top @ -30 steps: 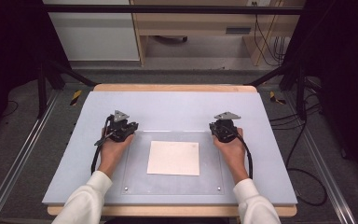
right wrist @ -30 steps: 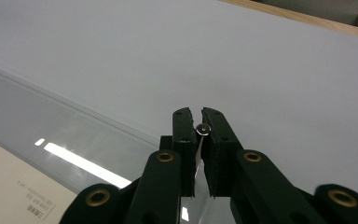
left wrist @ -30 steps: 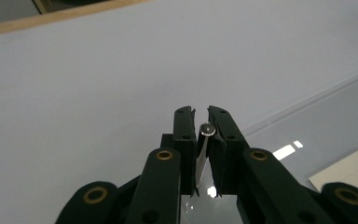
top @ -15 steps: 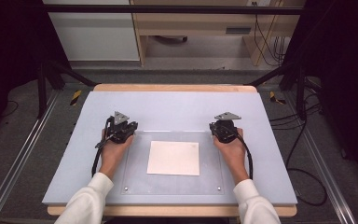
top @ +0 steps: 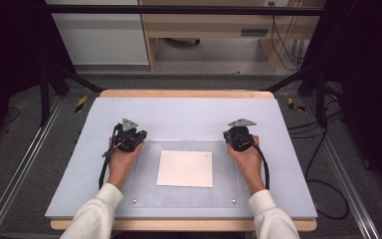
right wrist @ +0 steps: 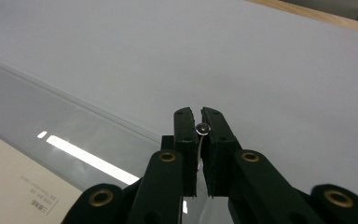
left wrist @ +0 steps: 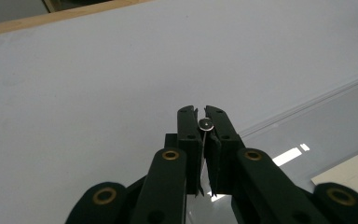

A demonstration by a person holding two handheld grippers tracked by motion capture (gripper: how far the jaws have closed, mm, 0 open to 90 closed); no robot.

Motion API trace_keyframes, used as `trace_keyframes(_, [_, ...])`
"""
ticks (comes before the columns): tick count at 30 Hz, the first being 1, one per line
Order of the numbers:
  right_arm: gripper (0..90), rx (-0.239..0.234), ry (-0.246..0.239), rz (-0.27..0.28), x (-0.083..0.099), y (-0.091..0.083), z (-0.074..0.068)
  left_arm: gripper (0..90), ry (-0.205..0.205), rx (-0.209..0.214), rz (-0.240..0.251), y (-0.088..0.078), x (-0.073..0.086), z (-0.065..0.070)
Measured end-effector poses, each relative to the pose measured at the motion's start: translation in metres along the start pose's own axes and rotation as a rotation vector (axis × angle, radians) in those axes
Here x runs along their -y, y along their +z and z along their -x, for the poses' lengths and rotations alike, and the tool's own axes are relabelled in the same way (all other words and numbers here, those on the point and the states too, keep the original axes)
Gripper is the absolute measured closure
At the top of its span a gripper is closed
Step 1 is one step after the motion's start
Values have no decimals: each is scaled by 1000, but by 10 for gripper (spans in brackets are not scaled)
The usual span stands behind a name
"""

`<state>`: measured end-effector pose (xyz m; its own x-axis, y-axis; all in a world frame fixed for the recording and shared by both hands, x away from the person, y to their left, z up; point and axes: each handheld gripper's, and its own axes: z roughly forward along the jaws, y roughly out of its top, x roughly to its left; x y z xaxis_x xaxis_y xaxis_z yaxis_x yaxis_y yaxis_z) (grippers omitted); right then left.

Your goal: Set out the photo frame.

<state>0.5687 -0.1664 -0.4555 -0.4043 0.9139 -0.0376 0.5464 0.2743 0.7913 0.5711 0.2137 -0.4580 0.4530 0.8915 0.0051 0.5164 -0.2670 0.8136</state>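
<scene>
Reaching in from the near edge of the table (top: 179,107), two white-sleeved forearms lie on its pale grey top, each hand wrapped around a black gripper. Between the forearms a clear plastic sheet (top: 144,189) lies flat on the table, small screws at its near corners, and a cream sheet of paper (top: 185,168) lies at its middle, well apart from both hands. The left gripper (top: 128,135) sits at the sheet's far left corner and the right gripper (top: 238,135) at its far right corner, each topped by a grey three-cornered plate. In the left gripper view its jaws are pressed nearly together, only a thin slit between them, over a small round screw head (left wrist: 205,124) at the sheet's corner; the right gripper view shows the same, jaws almost closed above another screw head (right wrist: 202,128). Beyond the table's wooden far rim lie grey floor, cables and a wooden bench (top: 204,20).
</scene>
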Motion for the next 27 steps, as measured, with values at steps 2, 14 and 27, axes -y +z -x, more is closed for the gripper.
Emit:
trace_keyframes(2, [856,-4,1,-16,-3,1,1,846,5,2,-15,0,-2,-1])
trace_keyframes(14, [856,-37,21,-113,-16,5,8,847,5,28,-155,6,-21,-6])
trace_keyframes(27, [855,-88,70,-193,-28,13,18,847,-34,83,-248,14,-35,-16])
